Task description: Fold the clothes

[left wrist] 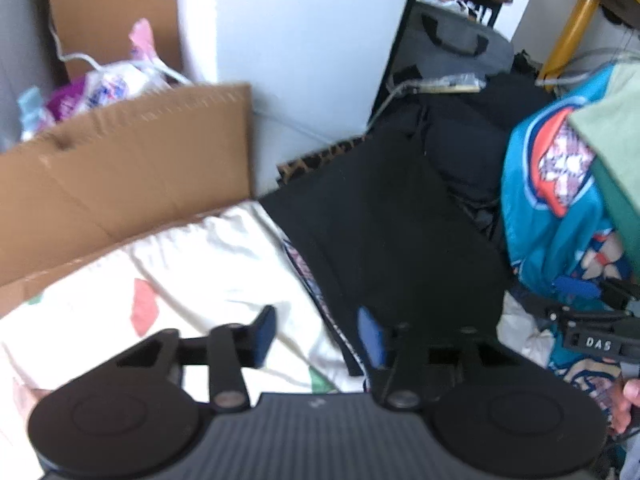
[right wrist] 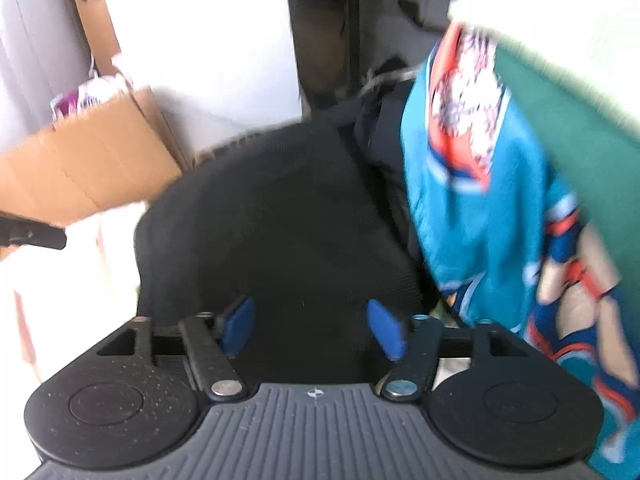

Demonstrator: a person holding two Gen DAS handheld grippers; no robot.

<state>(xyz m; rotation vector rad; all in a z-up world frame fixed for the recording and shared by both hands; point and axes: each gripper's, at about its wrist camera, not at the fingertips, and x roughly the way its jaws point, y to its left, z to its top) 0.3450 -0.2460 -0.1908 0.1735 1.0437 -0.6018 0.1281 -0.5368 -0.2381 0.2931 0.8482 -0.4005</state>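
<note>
Here, a folded black garment lies on a pale printed bedsheet — the landmark for all else in both wrist views. The left gripper hangs above the garment's near-left edge, its blue pads spread apart w/ nothing between them, one over the sheet, the other over black cloth. The right gripper hovers over the garment's near side, jaws released and wide, blue pads clear of the fabric, nothing gripped. No earlier frame is given, so only that parted stance can be told. Along the garment's left edge a patterned stripe shows where a printed layer peeks out. Left of the garment stands an open cardboard box stuffed w/ plastic bags, touching the sheet's far side. Right of the garment hangs a teal jersey w/ an orange-and-white crest; a green cloth drapes beside it. Behind the garment sits a heap of dark clothing, and beyond that a dark shelf unit w/ a grey bag. At the right edge of the left view — part of the other gripper's body and a person's fingers. Both views are motion-blurred.
</note>
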